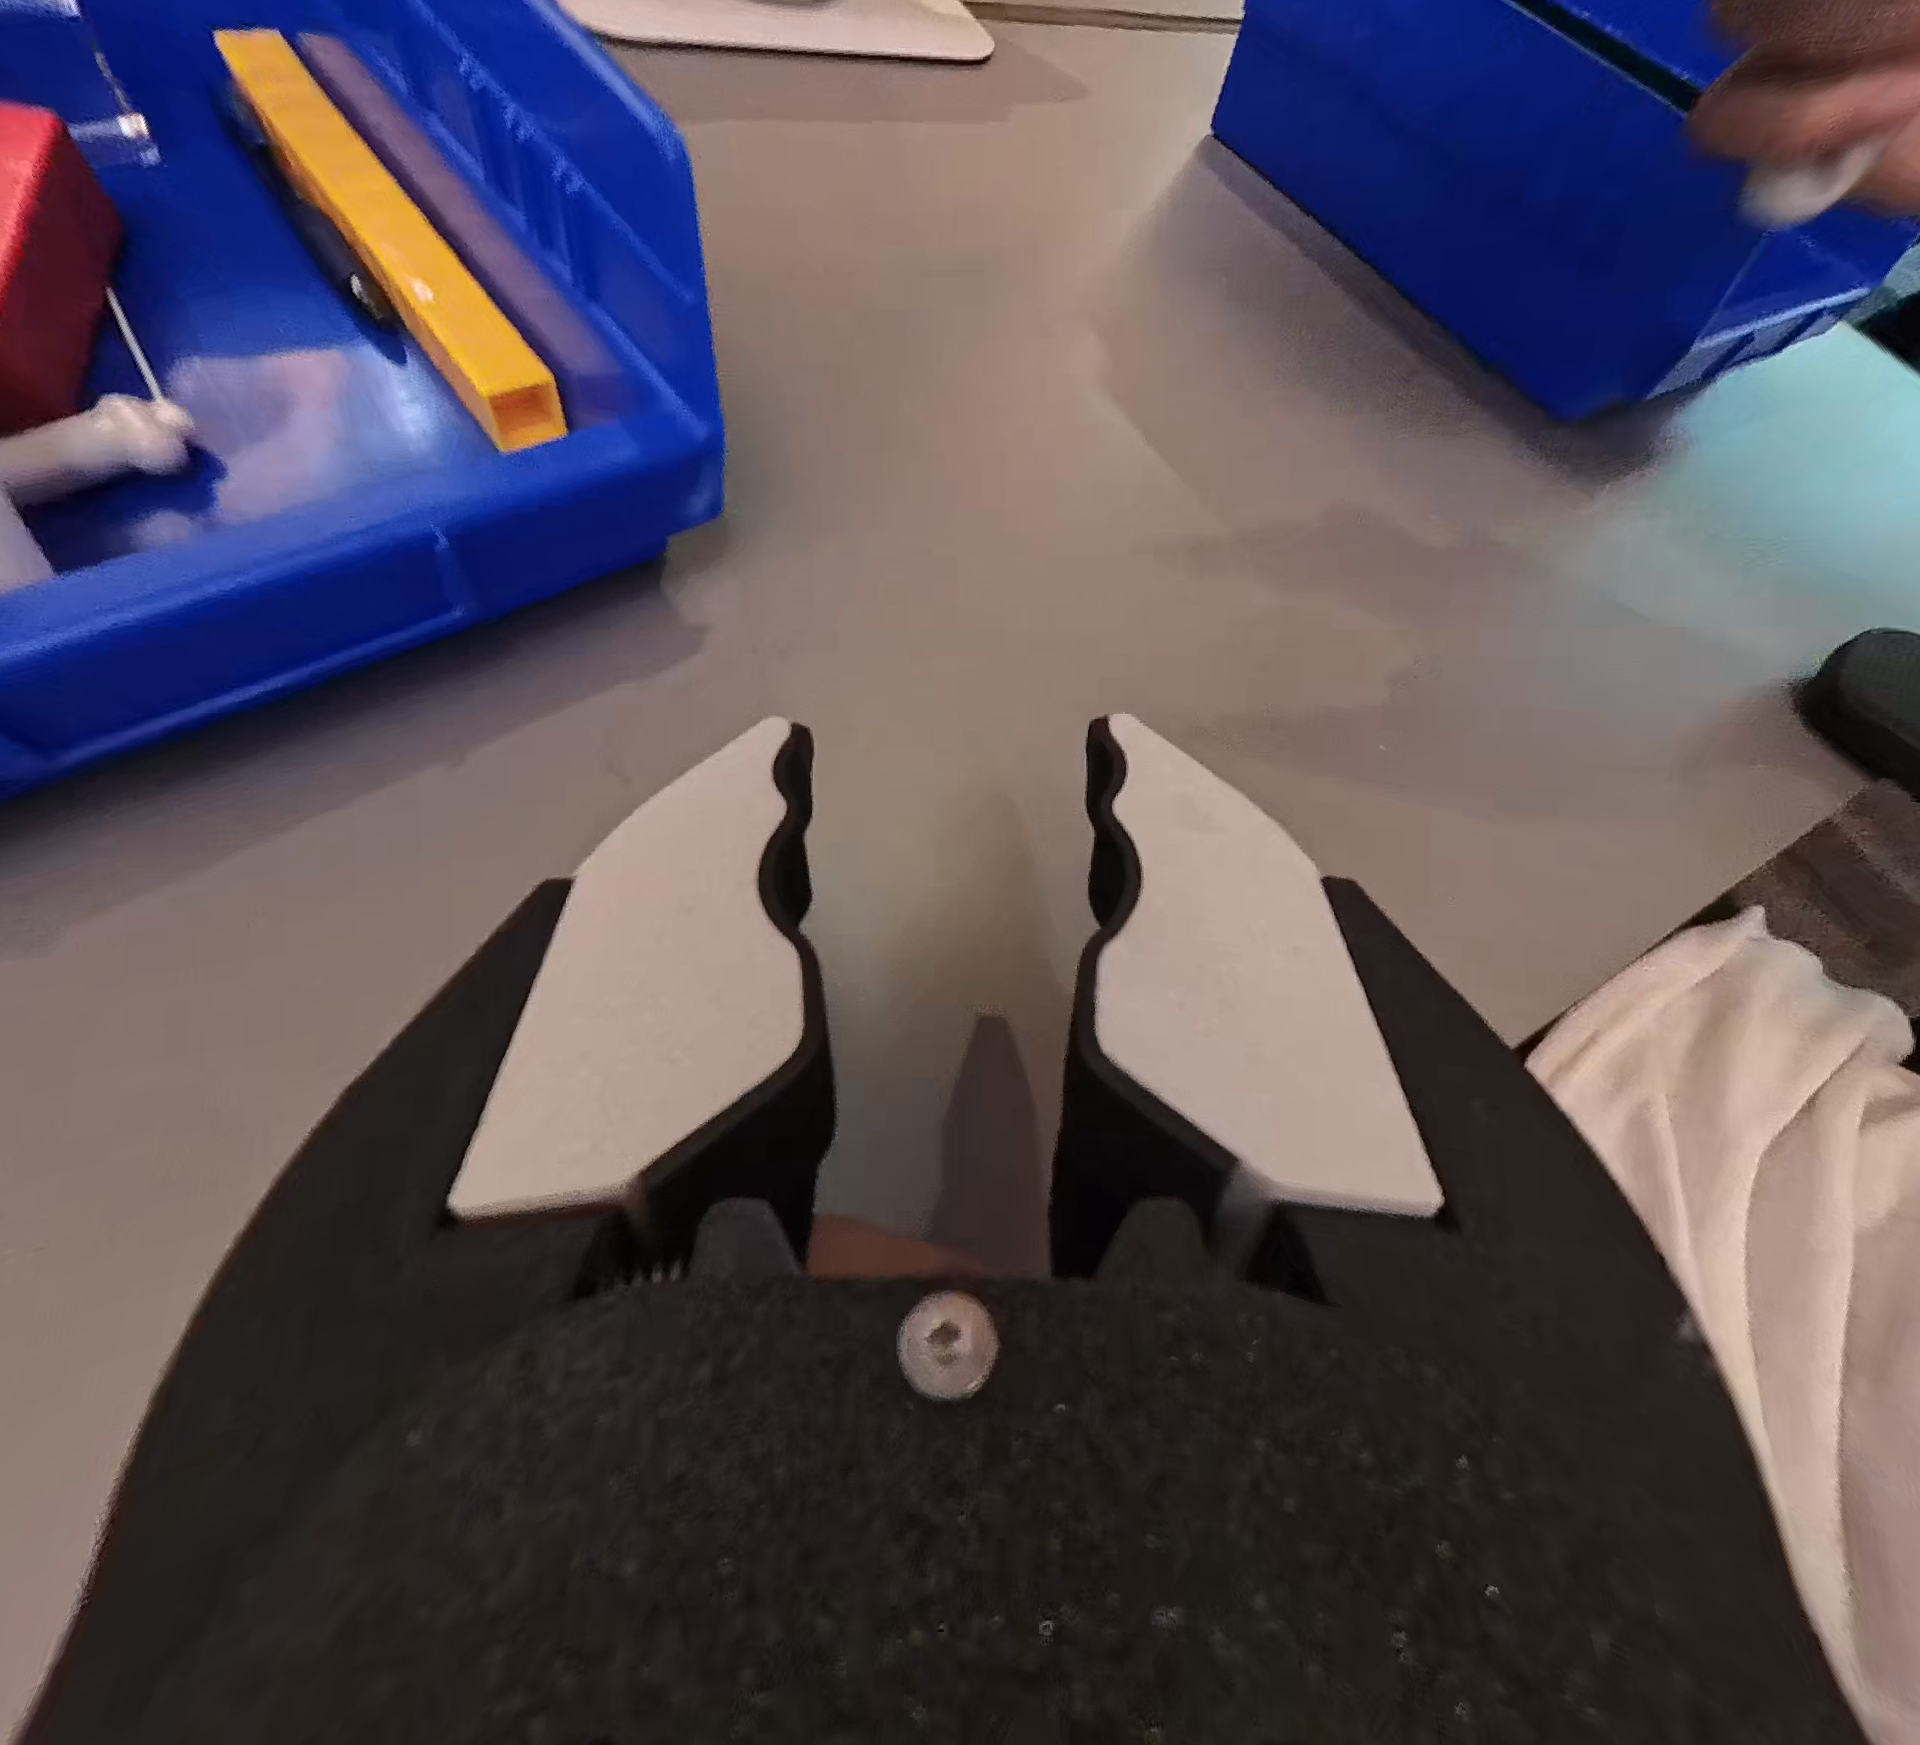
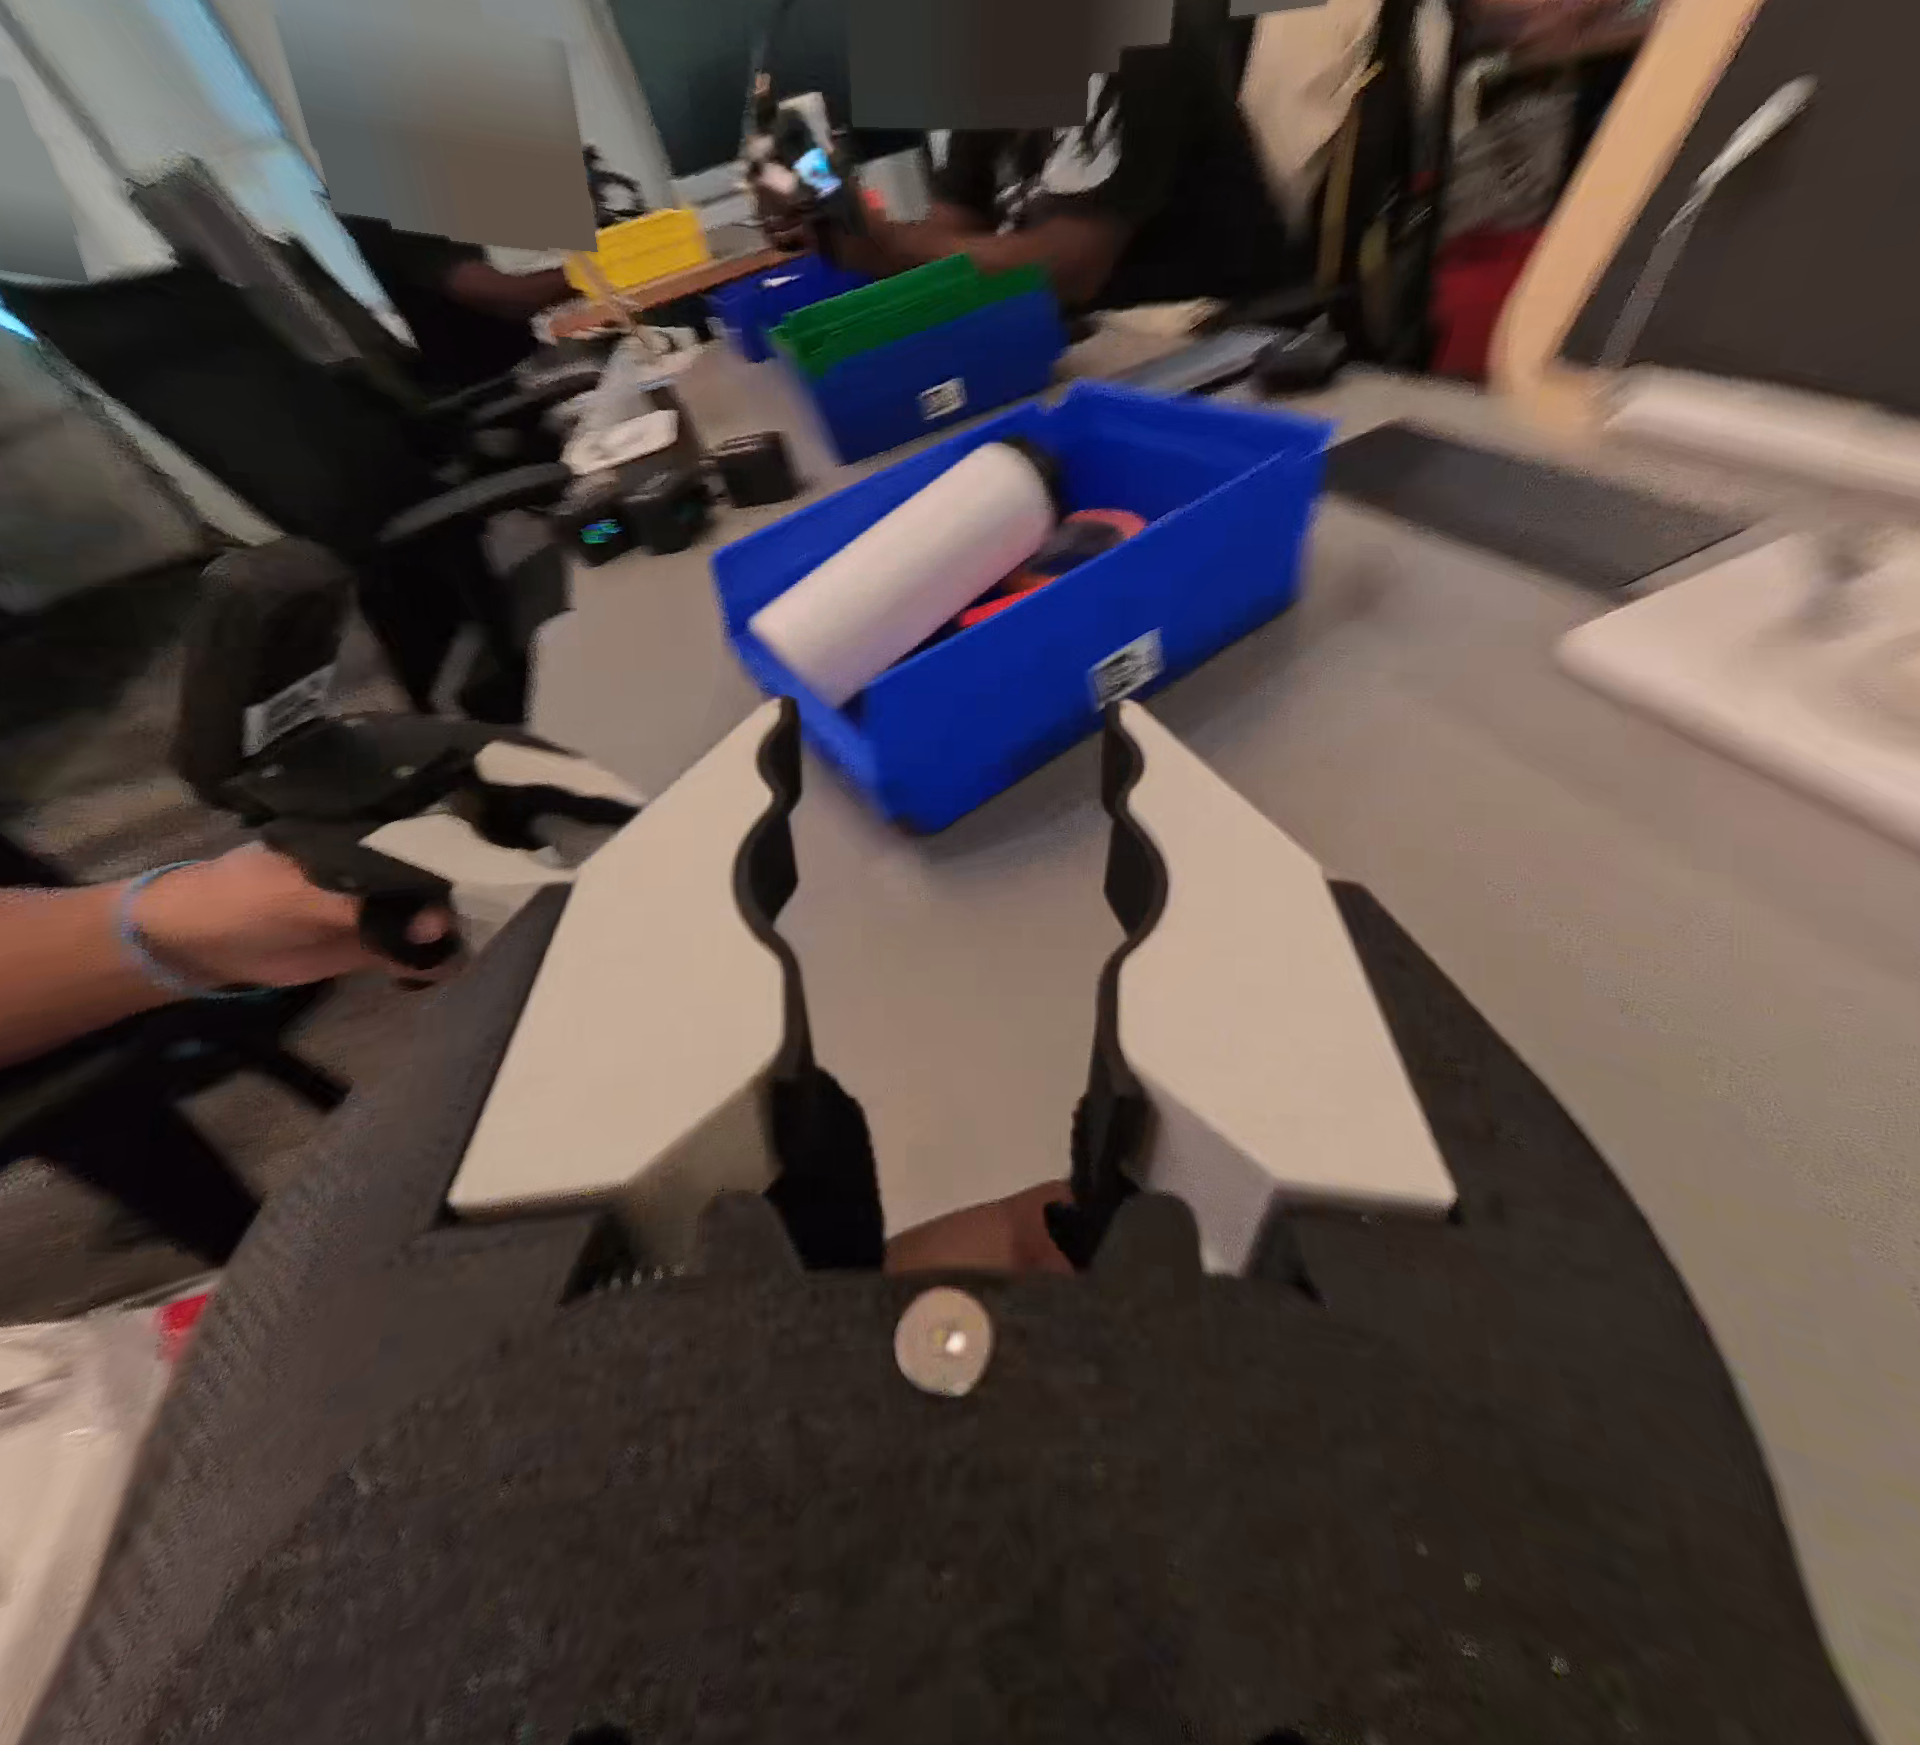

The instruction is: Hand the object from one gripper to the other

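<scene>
White bottle (image 2: 904, 568) lies in blue bin (image 2: 997, 719) — left gripper (image 1: 948, 739), right gripper (image 2: 951, 719) both wide, empty.

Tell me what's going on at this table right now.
A person is holding a two-finger gripper in each hand over a grey table, and both are open and empty. The left gripper hovers between two blue bins; the nearer blue bin holds a yellow bar and a red block. The right gripper points at another blue bin containing a white bottle. Nothing has been picked up, so no handover is under way.
</scene>
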Tool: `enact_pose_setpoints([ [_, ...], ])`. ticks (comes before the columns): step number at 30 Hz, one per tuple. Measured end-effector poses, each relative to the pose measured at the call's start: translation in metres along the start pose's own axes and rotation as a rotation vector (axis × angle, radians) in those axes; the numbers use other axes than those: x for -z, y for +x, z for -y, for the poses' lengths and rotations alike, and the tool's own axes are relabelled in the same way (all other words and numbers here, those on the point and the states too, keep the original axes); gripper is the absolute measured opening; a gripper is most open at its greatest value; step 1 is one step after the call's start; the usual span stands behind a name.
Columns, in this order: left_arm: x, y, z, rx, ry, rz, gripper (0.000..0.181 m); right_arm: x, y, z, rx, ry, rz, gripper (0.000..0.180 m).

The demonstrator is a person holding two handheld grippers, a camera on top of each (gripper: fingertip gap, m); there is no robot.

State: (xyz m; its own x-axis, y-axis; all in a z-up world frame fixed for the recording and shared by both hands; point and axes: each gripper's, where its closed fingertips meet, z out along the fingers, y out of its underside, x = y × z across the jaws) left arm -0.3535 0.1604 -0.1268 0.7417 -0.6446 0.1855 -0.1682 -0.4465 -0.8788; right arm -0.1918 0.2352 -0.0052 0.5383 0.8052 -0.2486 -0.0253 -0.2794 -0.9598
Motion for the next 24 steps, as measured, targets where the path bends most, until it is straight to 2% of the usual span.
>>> enact_pose_setpoints([
  [2,0.007,0.001,0.011,-0.074,0.023,-0.007,0.048,-0.024,-0.028,-0.042,-0.107,-0.009,0.115,0.058],
  [4,0.013,0.003,0.025,-0.111,0.033,-0.043,0.049,-0.035,-0.05,-0.078,-0.153,-0.009,0.16,0.058],
  [10,0.023,-0.029,0.067,-0.319,-0.09,-0.156,0.053,-0.019,-0.097,-0.138,-0.018,-0.151,0.138,0.058],
  [13,0.006,-0.061,0.083,-0.518,-0.201,-0.199,0.053,-0.013,-0.102,-0.143,0.073,-0.162,0.115,0.057],
  [16,-0.032,-0.116,0.087,-0.742,-0.359,-0.105,0.049,-0.016,-0.094,-0.143,0.059,-0.16,0.096,0.057],
  [18,-0.056,-0.137,0.075,-0.721,-0.518,-0.119,0.045,-0.018,-0.088,-0.145,0.009,-0.172,0.093,0.057],
  [20,-0.08,-0.154,0.074,-0.685,-0.608,-0.074,0.051,-0.018,-0.084,-0.143,-0.029,-0.167,0.09,0.057],
  [24,-0.118,-0.165,0.089,-0.711,-0.618,-0.013,0.047,-0.015,-0.076,-0.14,-0.062,-0.152,0.073,0.057],
])
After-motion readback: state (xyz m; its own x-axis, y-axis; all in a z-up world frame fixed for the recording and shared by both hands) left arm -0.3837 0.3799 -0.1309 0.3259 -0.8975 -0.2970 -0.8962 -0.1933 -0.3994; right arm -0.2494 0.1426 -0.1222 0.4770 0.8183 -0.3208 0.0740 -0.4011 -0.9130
